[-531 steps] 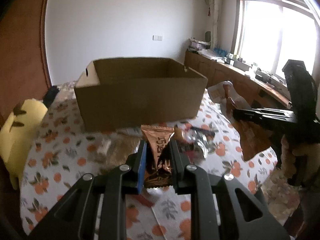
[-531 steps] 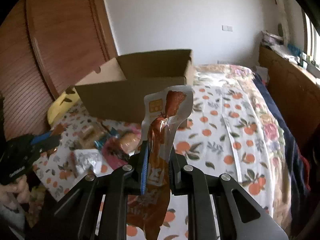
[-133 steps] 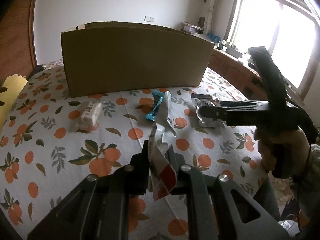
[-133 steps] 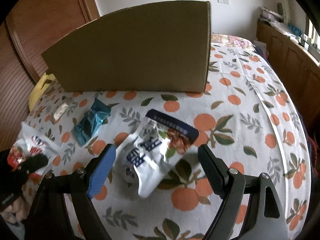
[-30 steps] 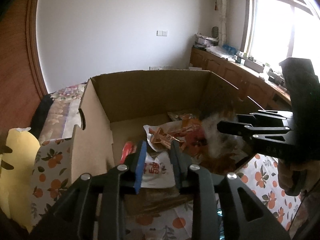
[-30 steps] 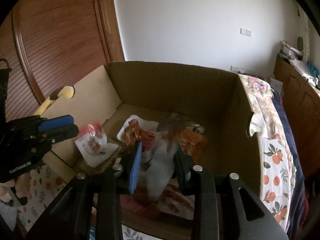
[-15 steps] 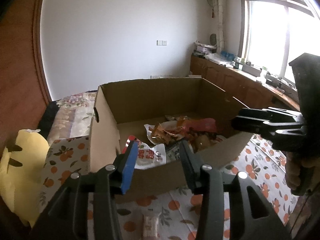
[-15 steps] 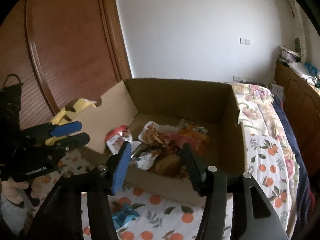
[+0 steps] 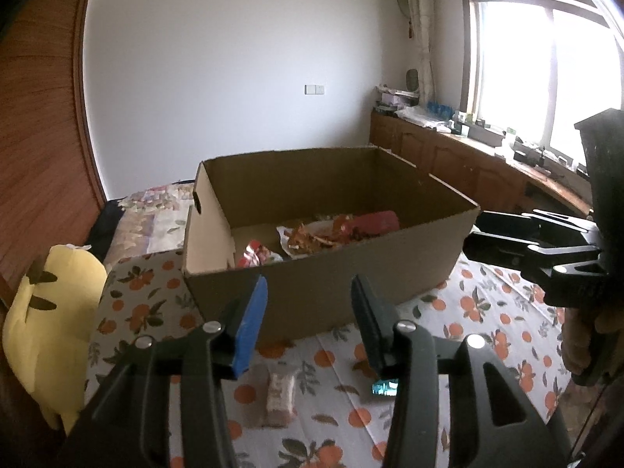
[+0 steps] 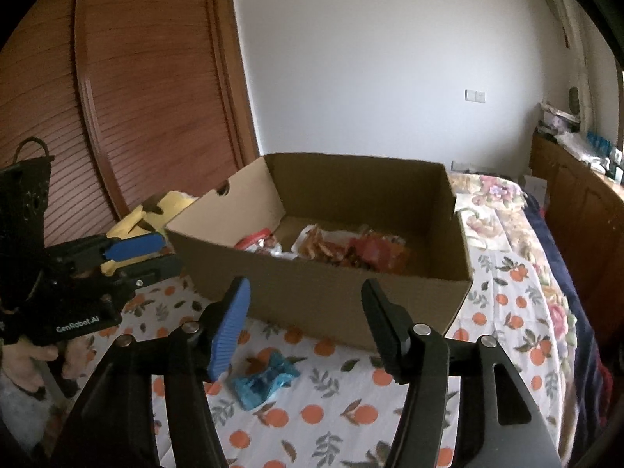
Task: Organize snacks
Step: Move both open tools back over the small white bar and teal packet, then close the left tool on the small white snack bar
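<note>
Fingers (image 9: 253, 319) of the left gripper (image 9: 308, 321) and the right gripper (image 10: 306, 321) are both opening with nothing between them, hovering before the cardboard box (image 9: 323, 284), probably freeing up for another pick; snack packets (image 10: 343, 249) are lying inside the box on the bed (image 10: 507, 312). A blue wrapper (image 10: 263, 384) and a pale bar (image 9: 279, 394) are waiting on the bedspread near the box's front wall; a yellow plush (image 9: 50, 323) is sitting aside, blocking nothing.

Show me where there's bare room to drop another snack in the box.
The box floor is bare in the far left corner, along the back wall and left wall, behind the red-white packet. The middle and right are crowded with the orange and red packets. Outside, the cloth right of the box lies bare.
</note>
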`<state>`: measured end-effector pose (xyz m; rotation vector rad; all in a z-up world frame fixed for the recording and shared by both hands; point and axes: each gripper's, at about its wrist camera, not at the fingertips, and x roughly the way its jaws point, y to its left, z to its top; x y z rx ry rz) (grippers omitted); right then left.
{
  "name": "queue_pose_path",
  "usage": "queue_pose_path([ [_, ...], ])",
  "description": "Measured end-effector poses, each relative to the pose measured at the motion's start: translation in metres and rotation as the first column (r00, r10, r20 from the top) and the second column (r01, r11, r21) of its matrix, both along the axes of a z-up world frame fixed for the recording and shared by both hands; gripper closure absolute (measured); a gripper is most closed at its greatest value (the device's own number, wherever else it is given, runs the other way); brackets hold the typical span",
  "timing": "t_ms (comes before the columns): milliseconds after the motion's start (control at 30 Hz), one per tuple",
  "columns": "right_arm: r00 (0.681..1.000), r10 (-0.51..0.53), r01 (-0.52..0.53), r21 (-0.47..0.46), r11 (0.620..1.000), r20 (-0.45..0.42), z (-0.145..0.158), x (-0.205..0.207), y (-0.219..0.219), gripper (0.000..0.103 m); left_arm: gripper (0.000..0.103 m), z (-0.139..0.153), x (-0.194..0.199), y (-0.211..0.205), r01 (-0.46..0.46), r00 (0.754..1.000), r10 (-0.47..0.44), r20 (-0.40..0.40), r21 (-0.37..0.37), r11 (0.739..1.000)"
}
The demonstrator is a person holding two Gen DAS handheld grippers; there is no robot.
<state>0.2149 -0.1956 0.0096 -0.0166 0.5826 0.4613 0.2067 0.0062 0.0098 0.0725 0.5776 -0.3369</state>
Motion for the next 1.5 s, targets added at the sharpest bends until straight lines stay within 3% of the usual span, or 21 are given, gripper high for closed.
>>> queue_pose_path([
  [133, 1.000, 0.013, -0.013, 0.007, 1.000, -0.005, -0.007, -0.011, 0.004, 0.040, 0.048, -0.007, -0.010, 0.002, -0.018, 1.000, 0.018, 0.004, 0.024, 1.000],
  [200, 1.000, 0.021, -0.021, 0.003, 1.000, -0.008, -0.011, -0.014, 0.006, 0.040, 0.037, -0.008, -0.014, 0.004, -0.016, 1.000, 0.016, 0.001, 0.003, 1.000],
  [467, 0.999, 0.031, -0.031, 0.000, 1.000, -0.033, -0.024, -0.024, 0.012, 0.039, 0.029, -0.016, -0.023, 0.017, -0.028, 0.999, 0.026, -0.028, -0.049, 0.998],
  [900, 0.996, 0.029, -0.028, 0.004, 1.000, -0.090, -0.050, -0.028, 0.016, 0.037, 0.028, -0.043, -0.025, 0.031, -0.073, 0.994, 0.070, -0.086, -0.031, 0.997],
  [1300, 0.985, 0.033, -0.034, -0.005, 0.999, -0.168, -0.083, -0.022, 0.028, 0.037, 0.027, -0.073, -0.011, 0.026, -0.042, 0.981, 0.046, -0.187, 0.024, 0.999],
  [1500, 0.980, 0.034, -0.036, -0.008, 0.999, -0.197, -0.094, -0.016, 0.031, 0.037, 0.027, -0.089, 0.004, 0.025, -0.030, 0.964, 0.033, -0.265, 0.017, 0.999],
])
